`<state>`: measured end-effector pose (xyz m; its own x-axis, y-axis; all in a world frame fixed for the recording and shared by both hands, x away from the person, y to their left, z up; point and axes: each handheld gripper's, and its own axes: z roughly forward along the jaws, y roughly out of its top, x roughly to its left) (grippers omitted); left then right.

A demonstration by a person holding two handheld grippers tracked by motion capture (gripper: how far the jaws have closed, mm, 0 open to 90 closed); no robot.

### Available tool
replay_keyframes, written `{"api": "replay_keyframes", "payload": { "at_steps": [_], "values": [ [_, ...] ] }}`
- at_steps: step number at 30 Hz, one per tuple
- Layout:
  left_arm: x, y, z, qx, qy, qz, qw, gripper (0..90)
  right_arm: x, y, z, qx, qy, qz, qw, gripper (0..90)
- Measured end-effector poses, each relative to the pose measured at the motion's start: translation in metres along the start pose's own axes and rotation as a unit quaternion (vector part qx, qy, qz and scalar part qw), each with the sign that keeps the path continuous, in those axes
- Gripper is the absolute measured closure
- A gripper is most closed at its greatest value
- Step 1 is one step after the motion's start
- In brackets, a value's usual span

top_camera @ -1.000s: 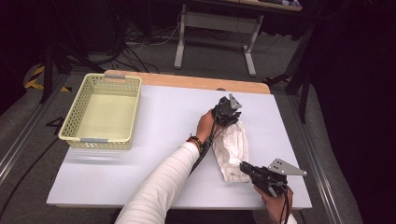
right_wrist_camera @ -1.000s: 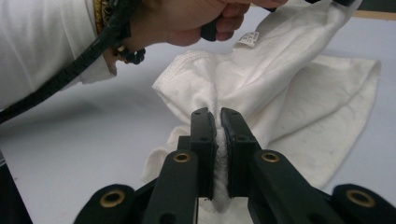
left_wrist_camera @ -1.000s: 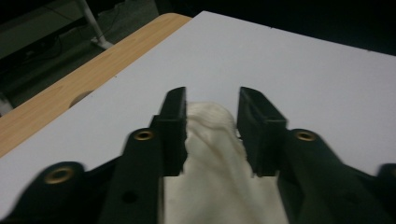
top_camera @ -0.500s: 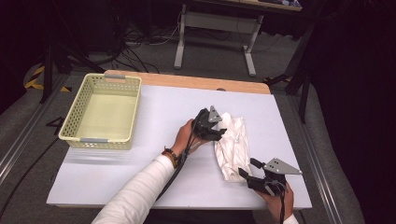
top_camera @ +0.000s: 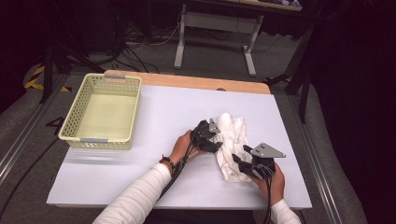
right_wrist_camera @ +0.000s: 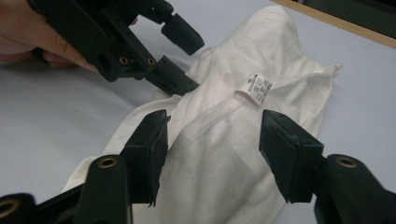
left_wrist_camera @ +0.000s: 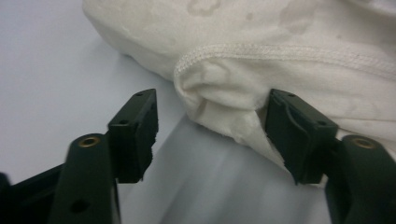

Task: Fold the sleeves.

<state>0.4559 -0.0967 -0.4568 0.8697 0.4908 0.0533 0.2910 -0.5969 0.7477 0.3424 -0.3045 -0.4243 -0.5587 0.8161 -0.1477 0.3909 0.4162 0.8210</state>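
Both grippers had drawn in on the cloth (top_camera: 230, 142) since the earlier frame, and their jaws, after opening, had just been closing a little. Right gripper (right_wrist_camera: 212, 154) stood half open, empty, a seamed fold between its jaws and the tag (right_wrist_camera: 256, 88) just beyond them. Left gripper (left_wrist_camera: 212, 130) stood half open too, a hemmed corner between its jaws, one jaw touching it, unpinched. Closing well probably meant nosing deeper, so a whole fold sat between the pads. One cloth, two grippers, and farthest off one basket (top_camera: 77, 119).

Left tool (top_camera: 215, 138), right tool (top_camera: 237, 160): jaws apart.
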Motion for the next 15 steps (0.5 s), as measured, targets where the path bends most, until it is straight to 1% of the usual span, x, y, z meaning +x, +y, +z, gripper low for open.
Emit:
{"api": "replay_keyframes", "payload": {
  "at_steps": [2,3,4,5,6,7,9,10,11,13,14,15],
  "values": [
    [0.001,0.000,0.000,0.005,0.001,-0.009,0.9999,50.3,-0.002,0.003,0.004,0.006,-0.012,-0.004,0.9999,45.5],
    [0.001,0.000,0.001,0.004,-0.012,-0.009,0.9999,59.9,-0.003,0.003,0.007,0.010,-0.018,-0.006,0.9998,47.1],
    [0.000,0.000,0.000,0.008,-0.015,-0.011,0.9998,66.6,-0.004,0.004,0.010,0.019,-0.026,-0.012,0.9994,47.0],
    [-0.001,0.000,0.001,0.007,-0.018,-0.008,0.9998,71.7,-0.004,0.003,0.013,0.027,-0.034,-0.016,0.9989,48.0],
    [-0.002,0.000,0.000,0.011,-0.019,-0.009,0.9997,77.8,-0.005,0.003,0.014,0.034,-0.039,-0.019,0.9985,51.4],
    [-0.004,0.000,0.000,0.012,-0.015,-0.006,0.9998,81.3,-0.007,0.001,0.015,0.038,-0.041,-0.023,0.9982,54.2],
    [-0.005,0.000,0.000,0.009,-0.011,0.001,0.9999,86.0,-0.009,-0.001,0.016,0.049,-0.049,-0.026,0.9972,56.4],
    [-0.006,-0.001,-0.001,0.007,-0.008,0.004,0.9999,86.7,-0.011,-0.002,0.015,0.050,-0.050,-0.026,0.9972,60.1],
    [-0.006,-0.001,-0.001,0.008,-0.006,0.007,0.9999,87.2,-0.012,-0.003,0.014,0.050,-0.050,-0.024,0.9972,61.2],
    [-0.007,-0.002,-0.004,0.010,-0.002,0.010,0.9999,87.6,-0.014,-0.004,0.012,0.052,-0.059,-0.029,0.9965,59.7],
    [-0.008,-0.004,-0.005,0.008,0.002,0.014,0.9999,87.7,-0.015,-0.005,0.010,0.051,-0.066,-0.030,0.9961,58.8],
    [-0.008,-0.006,-0.007,0.008,0.003,0.016,0.9998,87.8,-0.017,-0.005,0.009,0.051,-0.069,-0.027,0.9959,58.8]
  ]
}}
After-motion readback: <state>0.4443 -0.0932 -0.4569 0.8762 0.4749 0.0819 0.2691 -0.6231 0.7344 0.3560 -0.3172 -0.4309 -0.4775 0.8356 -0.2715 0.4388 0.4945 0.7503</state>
